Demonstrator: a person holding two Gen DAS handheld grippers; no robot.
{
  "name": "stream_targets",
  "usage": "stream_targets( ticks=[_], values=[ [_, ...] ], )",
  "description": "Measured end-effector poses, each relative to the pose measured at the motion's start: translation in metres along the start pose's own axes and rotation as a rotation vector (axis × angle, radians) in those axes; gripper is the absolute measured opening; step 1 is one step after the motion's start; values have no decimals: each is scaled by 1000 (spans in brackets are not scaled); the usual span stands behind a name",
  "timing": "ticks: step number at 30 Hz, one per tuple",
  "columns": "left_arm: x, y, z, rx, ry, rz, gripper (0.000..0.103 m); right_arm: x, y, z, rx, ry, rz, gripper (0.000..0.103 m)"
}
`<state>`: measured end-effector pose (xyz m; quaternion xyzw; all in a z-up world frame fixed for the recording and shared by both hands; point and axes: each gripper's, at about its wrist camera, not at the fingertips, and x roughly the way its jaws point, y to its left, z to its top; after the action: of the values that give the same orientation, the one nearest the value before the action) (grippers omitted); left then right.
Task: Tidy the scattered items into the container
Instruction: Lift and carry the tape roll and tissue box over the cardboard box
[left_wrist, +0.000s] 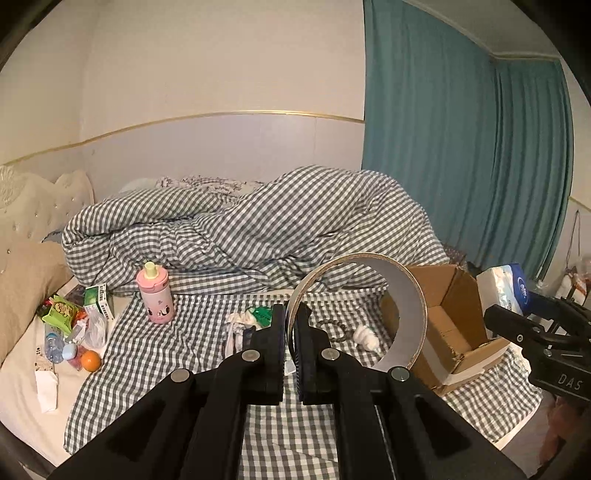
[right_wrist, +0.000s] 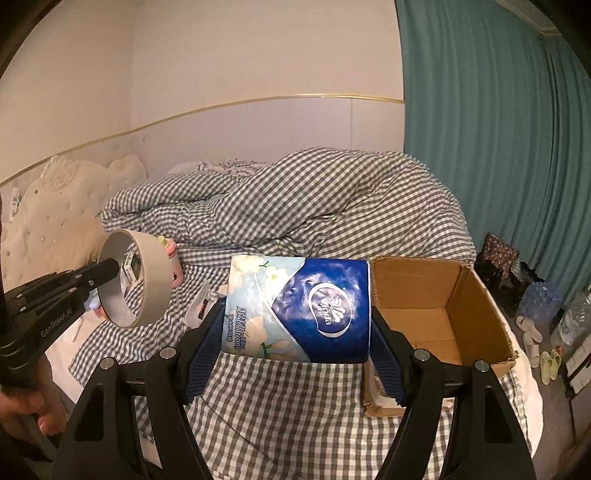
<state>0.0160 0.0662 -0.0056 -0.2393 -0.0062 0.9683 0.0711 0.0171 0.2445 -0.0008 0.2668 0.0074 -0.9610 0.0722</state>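
Note:
My left gripper (left_wrist: 290, 314) is shut on the rim of a large beige tape roll (left_wrist: 410, 306), held in the air over the bed. In the right wrist view that same left gripper (right_wrist: 110, 267) and tape roll (right_wrist: 147, 280) hang at the left. My right gripper (right_wrist: 297, 314) is shut on a blue and white tissue pack (right_wrist: 314, 306), lifted just left of the open cardboard box (right_wrist: 469, 295). From the left wrist view, the right gripper (left_wrist: 511, 302) and tissue pack (left_wrist: 498, 284) are beyond the box (left_wrist: 447, 302).
On the checked sheet lie a pink bottle (left_wrist: 155, 295), an orange (left_wrist: 90, 360), a green snack pack (left_wrist: 61, 312), a bracelet (left_wrist: 334, 330) and a white crumpled item (left_wrist: 365, 336). A bunched duvet (left_wrist: 258, 221) fills the back. Shoes (right_wrist: 532, 332) sit on the floor.

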Motion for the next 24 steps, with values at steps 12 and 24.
stream_targets(
  ticks=[12,24],
  values=[
    [11,-38,7,31,-9,-70,4,-29,-46,-4,45,-28,-87,73],
    [28,-95,16,76,-1,-154,4,-46,-91,-4,94,-41,-169,73]
  ],
)
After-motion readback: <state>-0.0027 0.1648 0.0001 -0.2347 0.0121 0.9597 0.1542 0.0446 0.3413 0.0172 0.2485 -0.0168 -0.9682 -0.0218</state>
